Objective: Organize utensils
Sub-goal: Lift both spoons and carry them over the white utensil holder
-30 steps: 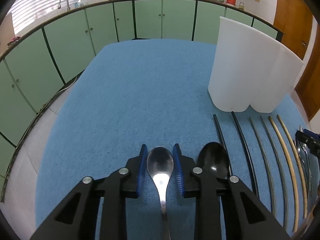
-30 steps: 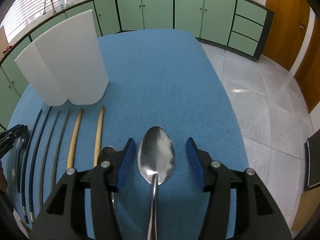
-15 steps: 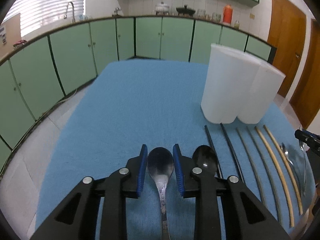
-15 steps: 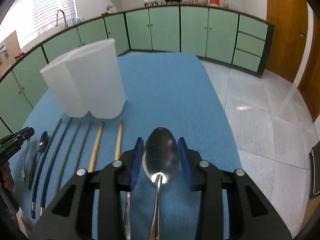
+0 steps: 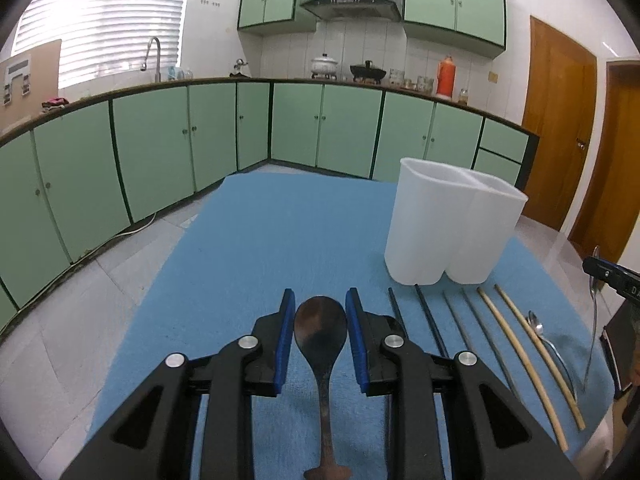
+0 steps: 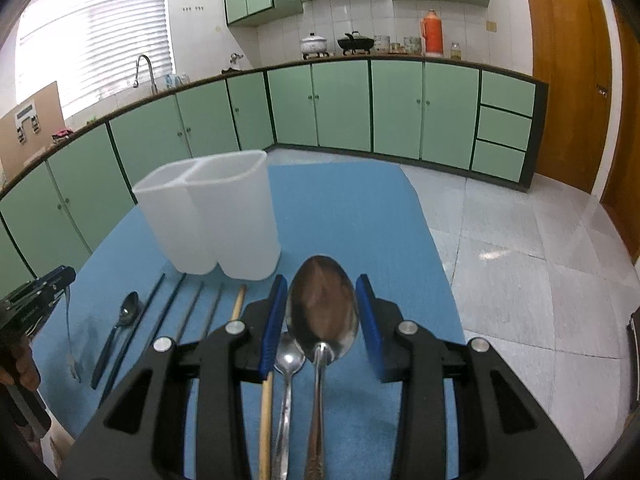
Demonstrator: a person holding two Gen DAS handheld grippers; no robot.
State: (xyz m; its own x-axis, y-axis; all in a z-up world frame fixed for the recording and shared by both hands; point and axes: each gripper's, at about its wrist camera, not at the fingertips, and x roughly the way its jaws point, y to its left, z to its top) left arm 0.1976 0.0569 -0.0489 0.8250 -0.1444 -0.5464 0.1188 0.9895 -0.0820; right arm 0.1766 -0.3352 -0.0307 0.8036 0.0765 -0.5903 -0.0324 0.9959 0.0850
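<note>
Spoons sit in both your grippers, left (image 5: 320, 334) jaws clamped on a dark spoon (image 5: 321, 332), right (image 6: 320, 312) apparently clamped on a large spoon (image 6: 322, 304), above the desk (image 5: 260, 248) near the holder (image 5: 452, 232).

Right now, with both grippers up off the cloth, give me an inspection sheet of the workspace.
Surface: blue cloth over the table, flat.
Job's things: white two-compartment holder upright, nothing seen in it; six chopsticks in a row in front of it; two spoons lying at the ends of the row, a dark-handled spoon and a small steel spoon.
Clutter: nothing seen.
Grippers: left gripper shut on a spoon; right gripper shut on a large spoon; both spoons clear of the cloth.
Cables: one along the floor by the cabinets.
Surroundings: green cabinets, sink, pots on the counter, wooden doors.
</note>
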